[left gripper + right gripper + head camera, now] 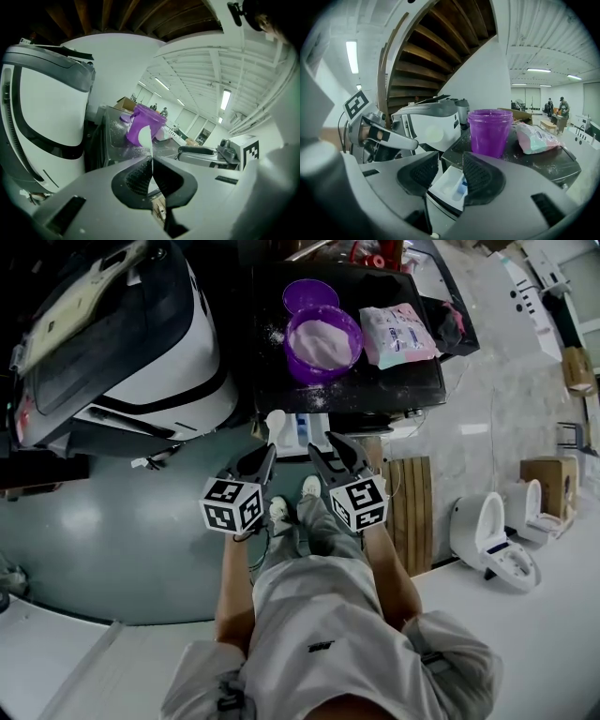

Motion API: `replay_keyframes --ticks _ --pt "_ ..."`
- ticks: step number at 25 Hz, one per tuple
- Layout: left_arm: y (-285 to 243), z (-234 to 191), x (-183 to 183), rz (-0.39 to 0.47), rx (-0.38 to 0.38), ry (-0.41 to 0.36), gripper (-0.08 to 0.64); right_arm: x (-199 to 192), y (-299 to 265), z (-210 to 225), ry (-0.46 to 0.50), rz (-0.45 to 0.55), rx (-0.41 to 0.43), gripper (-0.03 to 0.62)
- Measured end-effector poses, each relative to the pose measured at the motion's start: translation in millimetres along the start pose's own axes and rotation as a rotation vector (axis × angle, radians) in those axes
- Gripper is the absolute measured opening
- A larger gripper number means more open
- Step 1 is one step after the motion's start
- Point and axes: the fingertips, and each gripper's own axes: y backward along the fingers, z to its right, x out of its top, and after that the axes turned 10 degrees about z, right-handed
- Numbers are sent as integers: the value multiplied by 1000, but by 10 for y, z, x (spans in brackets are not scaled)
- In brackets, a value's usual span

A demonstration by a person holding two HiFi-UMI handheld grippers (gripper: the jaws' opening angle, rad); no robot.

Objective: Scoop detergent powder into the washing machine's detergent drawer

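The washing machine's black top (422, 381) carries a purple tub (322, 341) of white powder, its lid (310, 294) and a pink detergent bag (398, 334). The white detergent drawer (305, 430) stands pulled out below the front edge. My left gripper (269, 454) is shut on a white scoop (276, 424), whose bowl rises above the jaws in the left gripper view (145, 138), in front of the tub (154, 123). My right gripper (339, 448) is open and holds nothing, with the drawer (450, 185) showing between its jaws. Spilled powder dusts the top.
A large white and black appliance (122, 343) stands close on the left. A wooden slatted board (410, 512), a white toilet (492, 535) and a cardboard box (548, 479) are on the floor to the right. The person's feet (309, 488) are just before the drawer.
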Motion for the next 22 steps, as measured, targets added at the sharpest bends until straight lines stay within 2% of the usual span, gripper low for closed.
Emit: replay_keyframes --ticks 10,22 --pt "-102 -112 -394 -62 2 -13 15 -341 -57 -13 -28 -35 -5 164" --pt "-189 -286 -793 -115 57 15 15 -813 -112 58 -79 -91 1 164"
